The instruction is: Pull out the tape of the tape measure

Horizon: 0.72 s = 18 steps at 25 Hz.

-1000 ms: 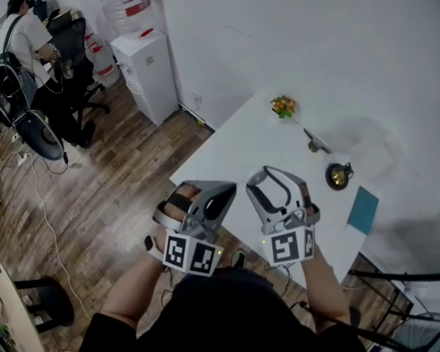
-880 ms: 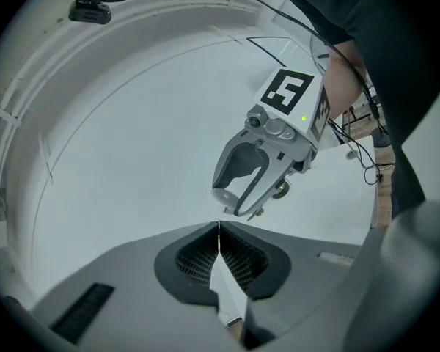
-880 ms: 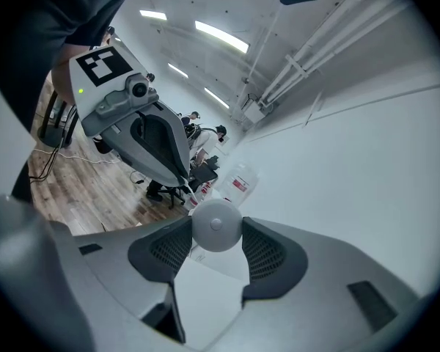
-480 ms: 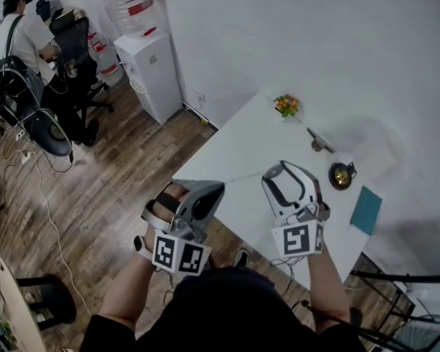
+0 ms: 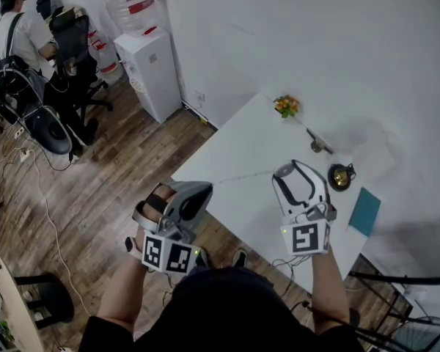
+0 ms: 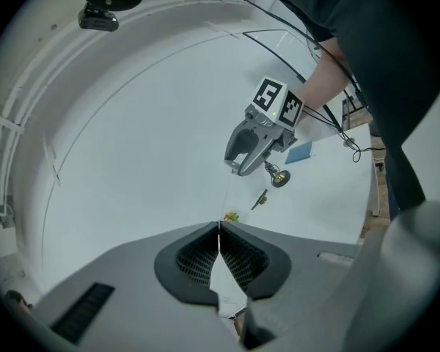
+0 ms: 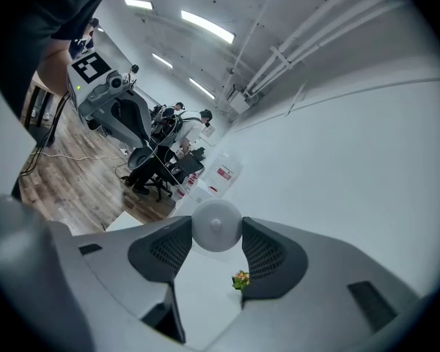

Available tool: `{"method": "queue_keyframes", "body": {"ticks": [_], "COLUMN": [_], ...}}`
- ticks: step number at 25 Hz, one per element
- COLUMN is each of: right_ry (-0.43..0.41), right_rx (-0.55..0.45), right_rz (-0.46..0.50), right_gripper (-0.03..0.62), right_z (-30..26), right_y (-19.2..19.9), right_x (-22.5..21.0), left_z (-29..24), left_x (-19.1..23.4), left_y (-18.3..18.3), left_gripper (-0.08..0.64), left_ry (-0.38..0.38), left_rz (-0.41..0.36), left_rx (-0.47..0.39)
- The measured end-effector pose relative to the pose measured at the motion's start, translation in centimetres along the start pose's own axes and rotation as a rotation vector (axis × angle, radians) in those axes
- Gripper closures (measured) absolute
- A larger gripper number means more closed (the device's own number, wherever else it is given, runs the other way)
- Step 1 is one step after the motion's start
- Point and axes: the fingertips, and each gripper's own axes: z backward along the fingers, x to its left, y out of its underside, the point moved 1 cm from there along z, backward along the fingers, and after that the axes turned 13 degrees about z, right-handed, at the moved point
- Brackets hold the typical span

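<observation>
Gripping the white tape measure, right gripper spreads wide — left gripper, jaws together, pinches the tape.

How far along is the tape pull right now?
Done: the round white tape measure case sits gripped in the right claw, and the left claw is shut on the tip of the thin pale tape. In hand: that tape spans the gap between them. Left: drawing the claws further apart.
</observation>
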Motion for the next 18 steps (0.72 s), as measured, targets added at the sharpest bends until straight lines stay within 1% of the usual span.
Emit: {"method": "queue_keyframes", "body": {"ticks": [4, 6, 14, 18], "right_ry": [0.004, 0.002, -0.008, 0.009], "right_rx": [-0.001, 0.001, 0.01, 0.018], "right_rz": [-0.007, -0.012, 0.001, -0.015], "right_gripper": [0.373, 0.373, 0.373, 0.373], "right_z": [0.0, 0.0, -0.1, 0.1], "right_y": [0.1, 0.3, 0.7, 1.3], "right_x": [-0.3, -0.2, 0.1, -0.5], "left_z": [0.5, 0.6, 0.9, 1.2], "left_x": [0.2, 0.2, 0.9, 1.6], "left_y": [0.8, 1.0, 1.3, 1.8], "left_gripper": [0.549, 0.551, 0.551, 0.551], "left_ry": [0.001, 0.004, -0.007, -0.028], "left_rz": [-0.031, -0.033, 0.0, 0.013], "left_rx": [0.008, 0.01, 0.0, 0.012]}}
